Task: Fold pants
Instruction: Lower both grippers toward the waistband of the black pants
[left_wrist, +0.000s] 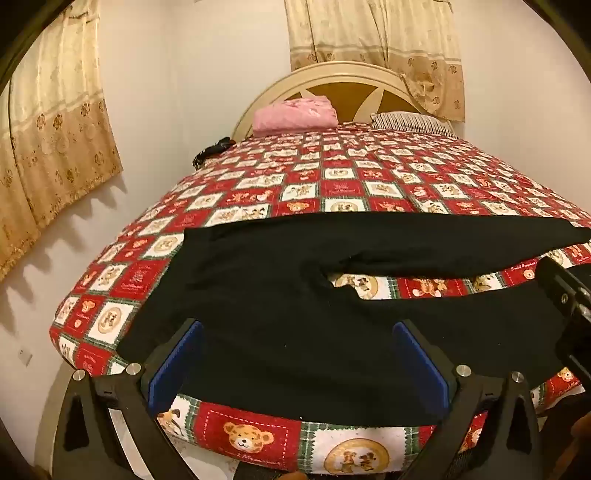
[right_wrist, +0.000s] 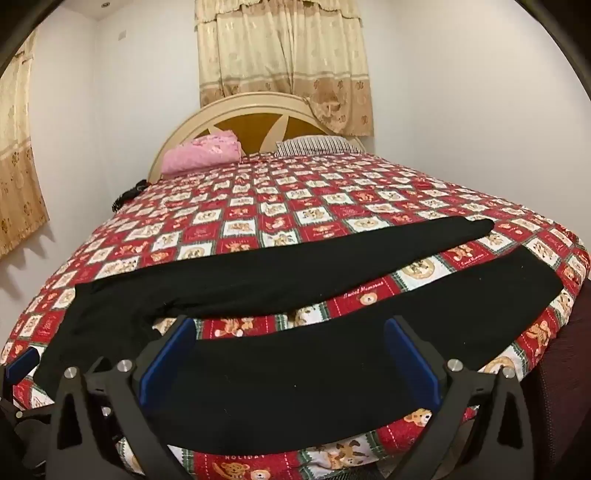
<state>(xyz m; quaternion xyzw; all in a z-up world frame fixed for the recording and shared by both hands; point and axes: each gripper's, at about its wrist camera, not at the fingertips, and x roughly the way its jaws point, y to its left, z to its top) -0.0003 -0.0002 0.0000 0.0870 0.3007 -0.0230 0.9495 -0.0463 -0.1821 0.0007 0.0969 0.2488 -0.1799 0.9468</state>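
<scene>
At the far left a beige patterned curtain (left_wrist: 55, 140) hangs against the white wall, and a small dark object (left_wrist: 212, 149), too blurred to identify, sits at the bed's left edge. The bed is covered by a red, white and green checked bedspread printed with teddy bears (left_wrist: 332, 177). Near the cream arched headboard (left_wrist: 332, 79) lie a folded pink blanket (left_wrist: 295, 112) and, to its right, a striped pillow (left_wrist: 410, 121); a second beige curtain (left_wrist: 376, 37) drapes behind them. A pair of black pants (left_wrist: 280, 295) lies flat across the near end of the bedspread, waist to the left and the two legs running right with a strip of bedspread showing between them. Nothing lies on the pants. The left gripper (left_wrist: 295, 365) hovers tilted downward over the waist area, its blue-padded jaws spread wide with nothing clamped. Further right, the right gripper (right_wrist: 290, 362) is angled down over the nearer leg, jaws likewise wide apart and empty, no pad visibly pressing on the cloth.
</scene>
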